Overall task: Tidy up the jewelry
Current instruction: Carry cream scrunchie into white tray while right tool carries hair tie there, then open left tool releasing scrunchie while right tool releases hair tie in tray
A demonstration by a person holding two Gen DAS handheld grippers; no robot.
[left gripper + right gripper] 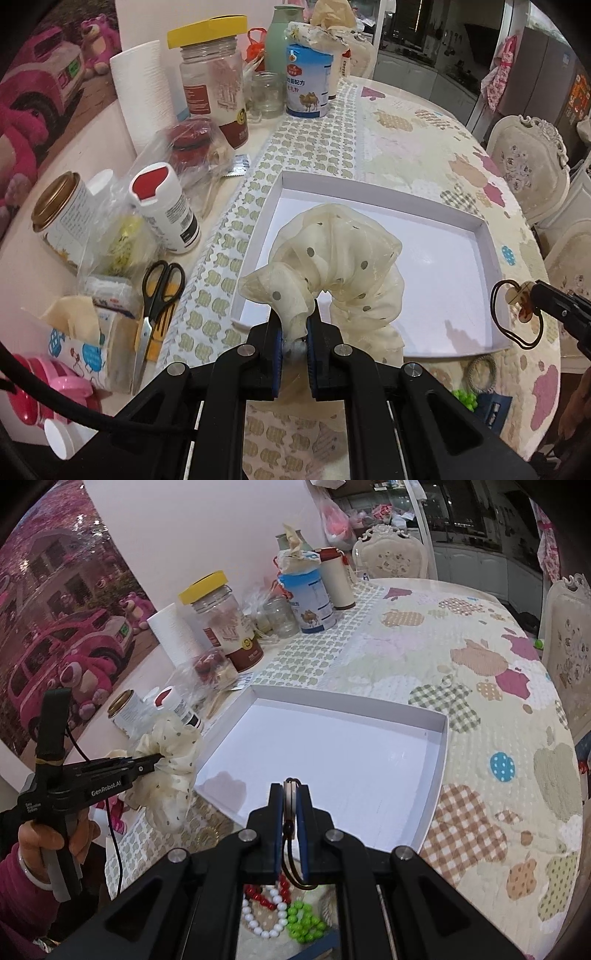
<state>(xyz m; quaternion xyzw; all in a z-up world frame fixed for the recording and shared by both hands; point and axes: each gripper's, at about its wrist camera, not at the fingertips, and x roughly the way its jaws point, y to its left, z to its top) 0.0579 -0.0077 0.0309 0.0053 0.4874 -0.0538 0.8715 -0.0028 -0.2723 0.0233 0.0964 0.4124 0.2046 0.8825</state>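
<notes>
My left gripper (294, 325) is shut on a cream polka-dot scrunchie (340, 254) and holds it over the near-left edge of a shallow white box (491, 254). In the right wrist view the scrunchie (170, 768) hangs left of the box (445, 738). My right gripper (291, 799) is shut on a thin dark hair tie with a small wooden charm (290, 797), above the box's near edge. In the left wrist view that hair tie (517, 314) hangs at the box's right corner.
Jars, tins, a paper roll (142, 92) and scissors (157, 295) crowd the table's left side. Red, white and green bead bracelets (280, 912) lie under my right gripper. A beaded ring (480, 373) lies near the box. Chairs stand at the right.
</notes>
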